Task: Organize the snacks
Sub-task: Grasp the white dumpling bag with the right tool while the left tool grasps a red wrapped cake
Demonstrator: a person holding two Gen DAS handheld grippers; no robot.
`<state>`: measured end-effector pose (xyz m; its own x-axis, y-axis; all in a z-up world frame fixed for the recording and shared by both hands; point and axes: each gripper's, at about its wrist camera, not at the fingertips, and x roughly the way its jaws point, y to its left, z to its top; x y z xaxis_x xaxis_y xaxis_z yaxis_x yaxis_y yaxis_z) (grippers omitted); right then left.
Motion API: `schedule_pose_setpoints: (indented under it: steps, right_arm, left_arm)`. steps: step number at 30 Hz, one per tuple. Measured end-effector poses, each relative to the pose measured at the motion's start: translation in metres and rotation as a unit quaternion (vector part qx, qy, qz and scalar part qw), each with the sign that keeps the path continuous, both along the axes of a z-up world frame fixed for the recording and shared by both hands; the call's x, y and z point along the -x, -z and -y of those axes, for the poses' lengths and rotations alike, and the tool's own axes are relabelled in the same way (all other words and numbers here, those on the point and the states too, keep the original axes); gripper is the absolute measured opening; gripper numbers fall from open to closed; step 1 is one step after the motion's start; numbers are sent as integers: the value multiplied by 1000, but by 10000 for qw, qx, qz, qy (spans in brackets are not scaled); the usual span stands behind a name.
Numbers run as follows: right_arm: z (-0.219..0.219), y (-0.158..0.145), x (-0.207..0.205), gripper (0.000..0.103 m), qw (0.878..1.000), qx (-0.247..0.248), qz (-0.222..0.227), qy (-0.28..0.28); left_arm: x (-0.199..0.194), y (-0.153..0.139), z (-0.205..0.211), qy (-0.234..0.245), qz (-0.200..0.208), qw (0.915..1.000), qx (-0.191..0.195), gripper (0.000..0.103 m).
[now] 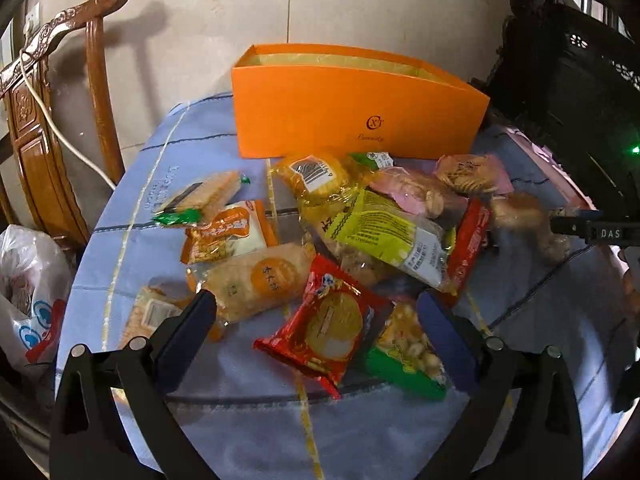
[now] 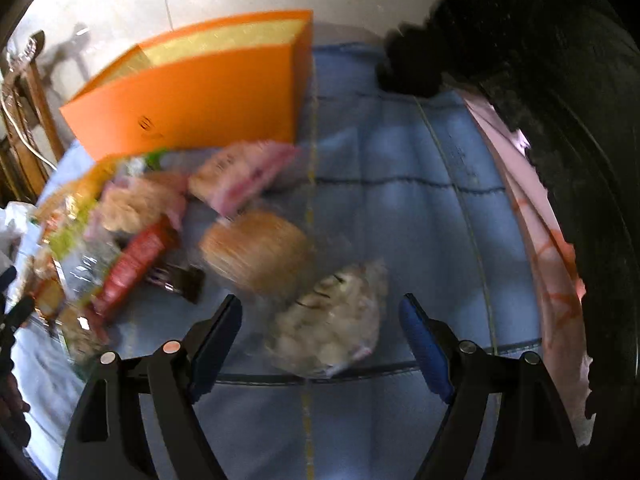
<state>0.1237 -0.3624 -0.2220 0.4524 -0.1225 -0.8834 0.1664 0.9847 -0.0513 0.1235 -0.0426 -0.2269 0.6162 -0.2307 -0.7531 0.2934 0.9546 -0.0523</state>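
Voice 1: Snacks (image 1: 360, 232), located where, and lying how?

Voice 2: Heaped loose on the blue-clothed surface (image 1: 132, 248), overlapping at all angles, just in front of an orange box (image 1: 352, 112). Not yet sorted, judging by the muddle. Box set upright behind the pile with its top off, yellow lining showing, probably to take the packets from above. Impossible to tell whether anything is inside.

Voice 2: Left hand-held gripper (image 1: 316, 300)?

Voice 2: Angled down at the near edge of the heap, jaws wide apart, clamped on nothing. Straddling a red packet (image 1: 328, 324) with a round yellow cake printed on it, beside a green bag of pale puffs (image 1: 404, 352). Spread that wide, most likely, to clear the packet's flat width before closing.

Voice 1: And the right hand-held gripper (image 2: 320, 304)?

Voice 2: Also tilted steeply down, jaws apart, holding nothing. Poised over a clear bag of pale pieces (image 2: 332, 320) at the right fringe of the pile, near a round brown bun (image 2: 256, 252). Blurred view, so contact cannot be told. Seemingly 2 separate picks lined up, 1 per side, keeping both tools well apart.
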Motion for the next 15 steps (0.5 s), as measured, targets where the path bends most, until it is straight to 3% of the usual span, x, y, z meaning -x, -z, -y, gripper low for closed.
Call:
schedule_pose_setpoints:
  steps: [4,6,7,8,9,12,15]
  right_arm:
    - [3,17,-1,87,9998,76,-179,98]
    - [2,27,-4,86,9994,112,-304,144]
    - [1,30,-3,80,9993,53,-346,141]
    - [0,37,-3,49,9986,-133,-496,91]
    - [-1,42,-1,49,9979,-189,-610,44]
    - [-8,36,8,43,9983,-154,-546,-139]
    - [-10,28,19,42,9985,-276,-435,-165]
  left_arm:
    - [-12,15,8,-54,-124,9999,26,98]
    - [-22,31,7,-306,-452,9985,25,97]
    - [-24,40,4,-455,-662,9967,95,95]
    - [-24,43,-1,-606,-736,9951,262,87]
    - [-22,42,-3,-749,-649,9948,250,73]
    - [-19,40,-14,-1026,-627,9922,322,45]
    - [-19,36,-26,-1117,-763,9892,565,37]
